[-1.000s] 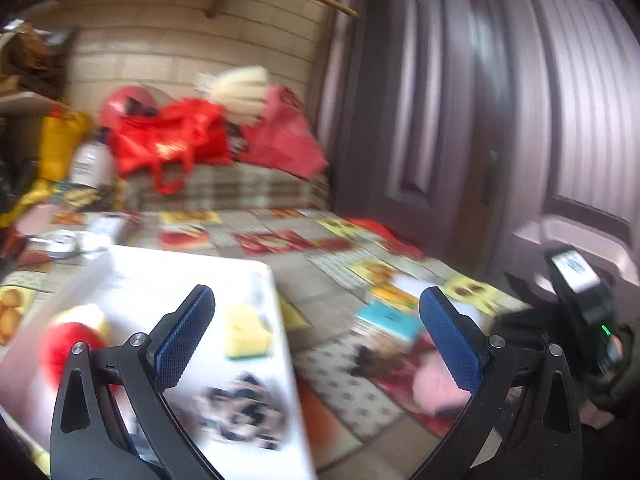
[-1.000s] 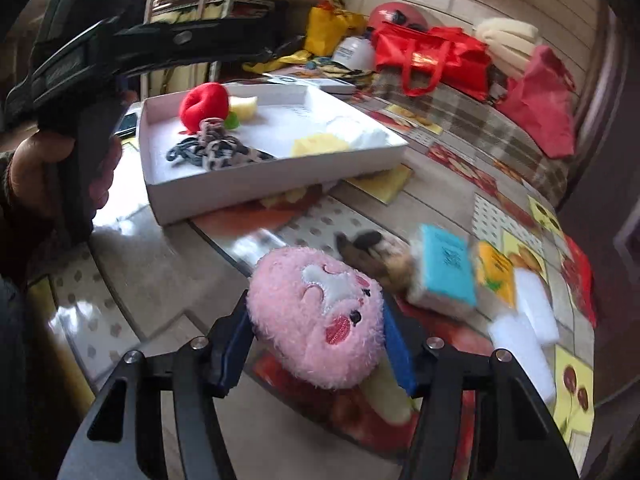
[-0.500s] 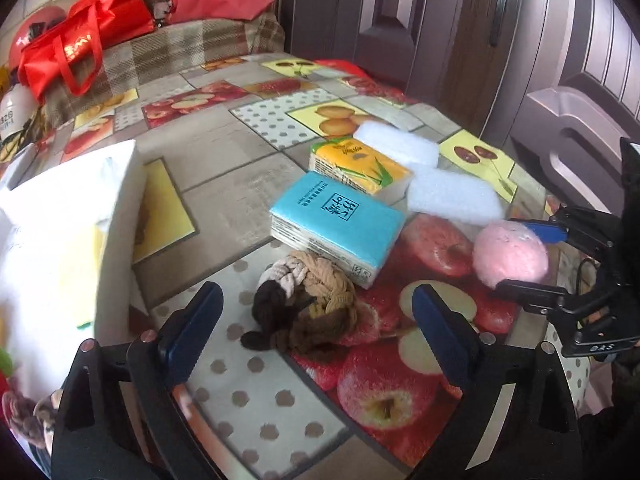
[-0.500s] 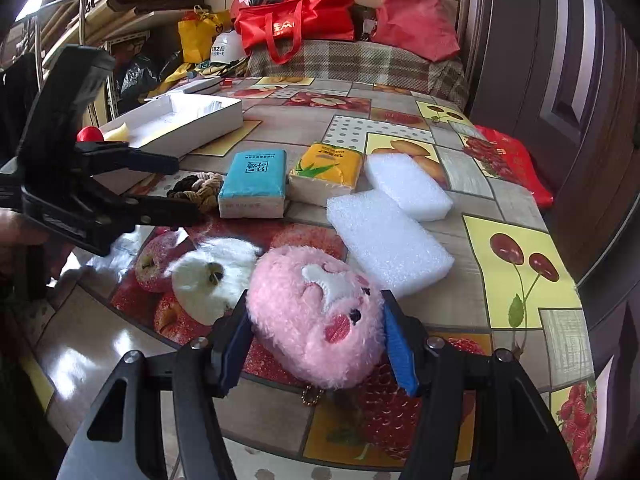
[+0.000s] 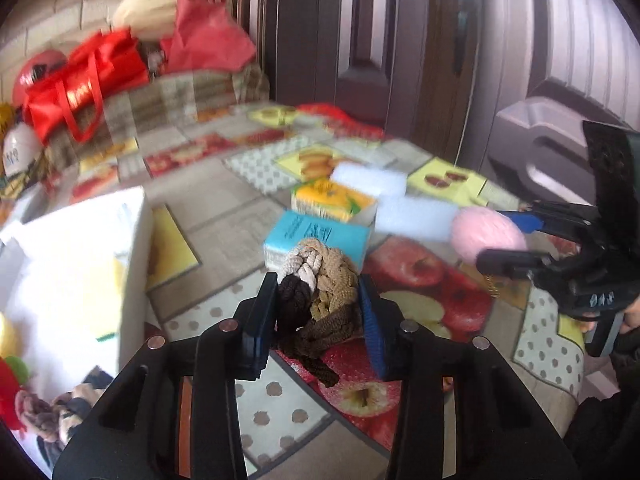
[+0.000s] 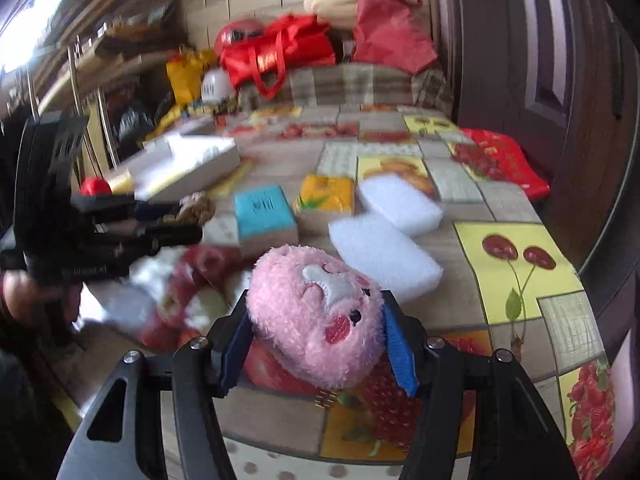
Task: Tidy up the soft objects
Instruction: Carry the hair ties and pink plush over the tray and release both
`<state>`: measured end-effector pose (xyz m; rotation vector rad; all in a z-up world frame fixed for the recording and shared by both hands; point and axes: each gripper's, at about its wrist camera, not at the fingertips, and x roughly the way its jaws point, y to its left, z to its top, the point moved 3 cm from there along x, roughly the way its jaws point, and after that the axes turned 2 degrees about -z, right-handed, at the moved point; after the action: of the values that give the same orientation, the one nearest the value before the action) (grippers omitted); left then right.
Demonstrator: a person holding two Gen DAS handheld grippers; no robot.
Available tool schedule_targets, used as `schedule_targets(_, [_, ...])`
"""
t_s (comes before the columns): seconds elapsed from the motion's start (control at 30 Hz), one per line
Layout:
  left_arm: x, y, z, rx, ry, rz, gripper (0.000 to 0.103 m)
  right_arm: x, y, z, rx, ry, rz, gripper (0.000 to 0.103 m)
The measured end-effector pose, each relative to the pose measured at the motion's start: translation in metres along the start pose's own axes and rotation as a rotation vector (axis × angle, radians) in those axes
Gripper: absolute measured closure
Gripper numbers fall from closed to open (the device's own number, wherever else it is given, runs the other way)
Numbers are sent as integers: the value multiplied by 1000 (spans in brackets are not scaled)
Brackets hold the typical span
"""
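Observation:
My left gripper (image 5: 318,316) is shut on a braided brown and beige scrunchie (image 5: 320,292), held just above the fruit-print tablecloth. It also shows in the right wrist view (image 6: 196,208). My right gripper (image 6: 316,334) is shut on a pink plush toy (image 6: 316,312), which shows at the right of the left wrist view (image 5: 486,236). A white box (image 5: 132,248) at the left holds a yellow sponge, a red soft toy (image 5: 8,384) and a spotted scrunchie (image 5: 60,404).
A blue tissue pack (image 5: 316,240), a yellow tissue pack (image 5: 332,200) and two white foam pads (image 6: 384,252) (image 6: 398,204) lie mid-table. Red bags (image 6: 276,56) and clutter stand at the far end. A dark door (image 5: 360,40) is at the right.
My left gripper has closed on the braided scrunchie, which lay on the cloth between its open fingers before. My right gripper still holds the pink plush.

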<state>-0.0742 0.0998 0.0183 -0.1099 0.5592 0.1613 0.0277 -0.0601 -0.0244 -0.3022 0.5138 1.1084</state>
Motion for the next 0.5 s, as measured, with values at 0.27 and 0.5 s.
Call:
schedule_targets(0.27, [-54, 0, -7, 23, -199, 86, 65, -12, 13, 29, 120, -230, 14, 43])
schedule_targets(0.5, [-64, 17, -8, -41, -241, 102, 65, -6, 36, 36, 81, -273, 5, 43])
